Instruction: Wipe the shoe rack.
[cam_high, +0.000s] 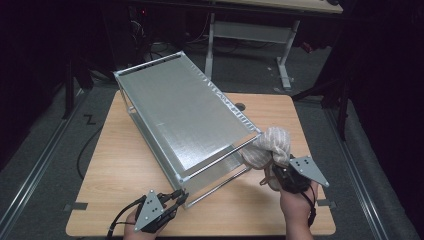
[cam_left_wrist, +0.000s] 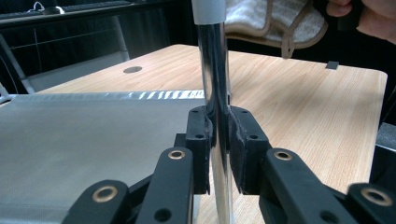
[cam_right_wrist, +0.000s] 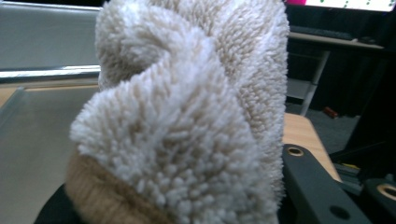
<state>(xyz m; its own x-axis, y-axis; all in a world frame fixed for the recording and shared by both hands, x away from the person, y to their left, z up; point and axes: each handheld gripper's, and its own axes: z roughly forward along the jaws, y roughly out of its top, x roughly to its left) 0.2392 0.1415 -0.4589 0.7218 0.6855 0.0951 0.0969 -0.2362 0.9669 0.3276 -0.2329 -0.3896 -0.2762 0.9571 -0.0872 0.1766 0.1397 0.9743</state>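
Light wood-grain bench takes up the middle of the high view, dark floor around it, a white-legged desk frame at top centre.

Two-tier silver metal rack with mesh shelves sits diagonally on the bench, running from upper left toward lower centre of the frame. Top shelf is bare. Small dark round hole in the bench surface just right of the rack.

Cream fluffy towel with tan edging, bunched up, sits right of centre in the high view, touching the rack's right near corner at top-shelf level. In the right gripper view the towel takes most of the frame, rack shelf behind it at left.

Right gripper, lower right of the high view, is closed on the towel's lower end; its jaw tips are buried in the pile.

Left gripper, bottom centre-left of the high view, is at the rack's near corner post. In the left gripper view the left gripper is clamped on the chrome upright post, pads tight on both sides, mesh shelf to the left.
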